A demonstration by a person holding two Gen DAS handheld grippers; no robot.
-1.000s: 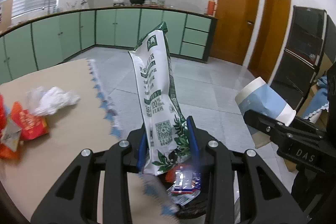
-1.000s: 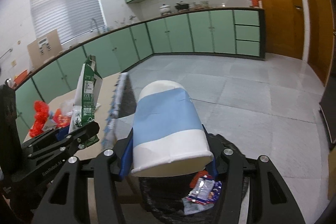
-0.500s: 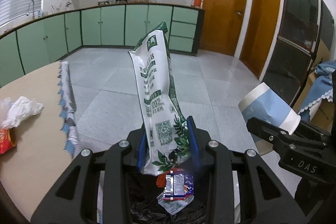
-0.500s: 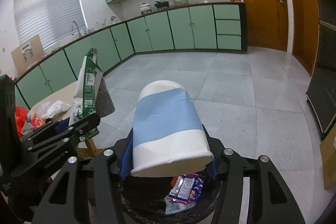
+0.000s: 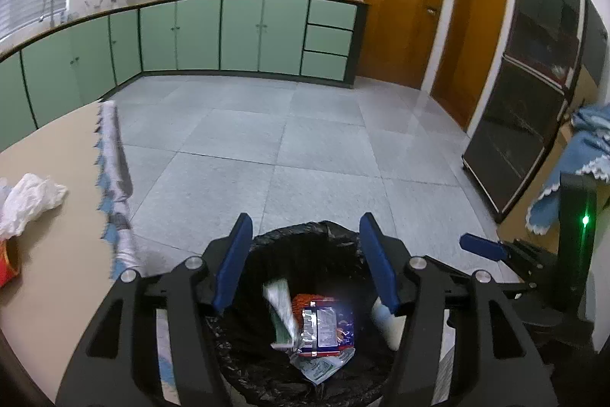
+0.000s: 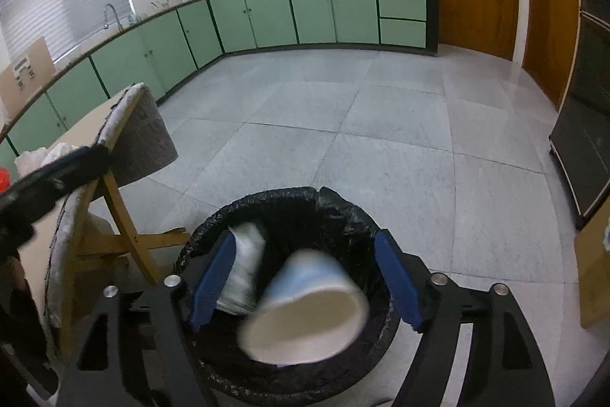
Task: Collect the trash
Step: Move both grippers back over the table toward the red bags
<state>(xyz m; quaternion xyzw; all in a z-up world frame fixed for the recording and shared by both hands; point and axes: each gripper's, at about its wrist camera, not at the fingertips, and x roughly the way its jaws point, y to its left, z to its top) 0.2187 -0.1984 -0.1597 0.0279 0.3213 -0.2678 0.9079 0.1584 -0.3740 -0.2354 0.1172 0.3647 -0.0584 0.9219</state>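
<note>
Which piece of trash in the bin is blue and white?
The paper cup: white with a blue band, tumbling blurred into the black-lined bin. The green-and-white bag and the shiny foil snack wrapper look different.

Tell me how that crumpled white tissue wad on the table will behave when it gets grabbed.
The crumpled white tissue wad looks soft and loosely bunched, so it will probably squash flat between the pads. It seems very light, so a nudge may slide it across the table. Rolling seems unlikely given its irregular, flattened shape.
</note>
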